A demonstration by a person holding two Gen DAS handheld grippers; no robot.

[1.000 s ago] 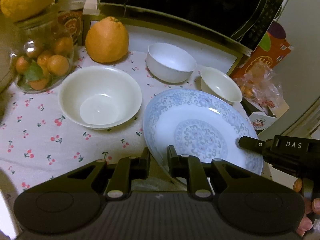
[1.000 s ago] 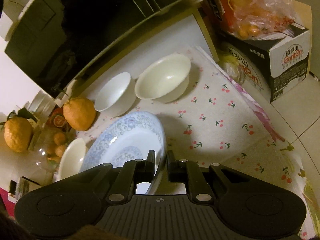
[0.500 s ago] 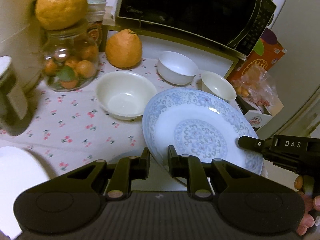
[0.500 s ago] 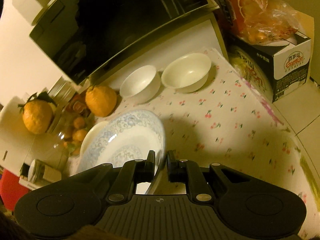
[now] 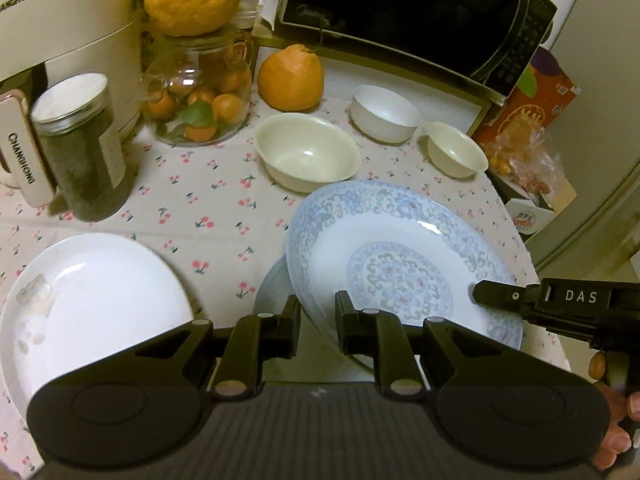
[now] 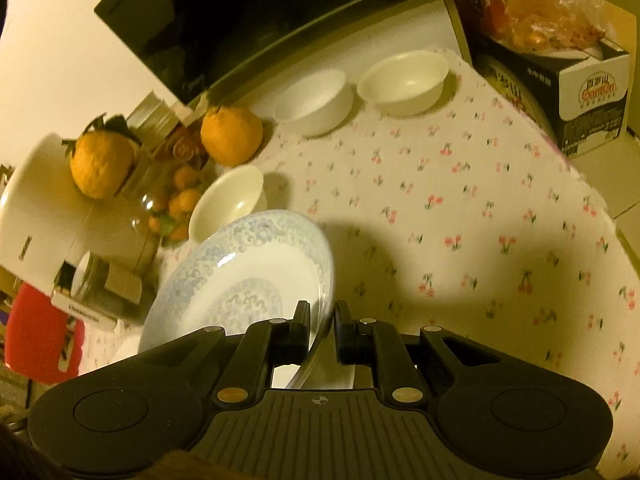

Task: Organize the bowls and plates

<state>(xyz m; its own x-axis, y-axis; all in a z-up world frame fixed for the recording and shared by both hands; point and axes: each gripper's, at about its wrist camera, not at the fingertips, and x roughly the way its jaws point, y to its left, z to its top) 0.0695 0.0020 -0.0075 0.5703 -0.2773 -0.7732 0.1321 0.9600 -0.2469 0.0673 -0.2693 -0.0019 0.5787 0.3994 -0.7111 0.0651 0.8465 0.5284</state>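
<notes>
Right now the blue-patterned plate [image 5: 400, 256] is held off the cherry-print tablecloth [image 5: 208, 208] by both tools at once: the left gripper [image 5: 318, 320] has its fingers clamped on the plate's near rim at the bottom centre of the left wrist view, and the right gripper [image 6: 322, 328] pinches the rim edge-on at the bottom centre of the right wrist view, with the plate [image 6: 244, 272] tilted up to its left. In the left wrist view the right gripper's black finger [image 5: 504, 296] reaches onto the plate from the right edge of the frame, and a hand [image 5: 616, 432] shows in the lower right corner. A plain white plate [image 5: 92, 304] lies on the cloth at lower left, well apart from the held one. Beyond the held plate, toward the upper middle, stand three bowls: a wide cream bowl [image 5: 308, 156], a white bowl [image 5: 384, 114] and a small cream bowl [image 5: 456, 152]. Behind them sit a microwave [image 5: 400, 16], a large orange fruit [image 5: 290, 78] and a glass jar of small oranges [image 5: 200, 96].
</notes>
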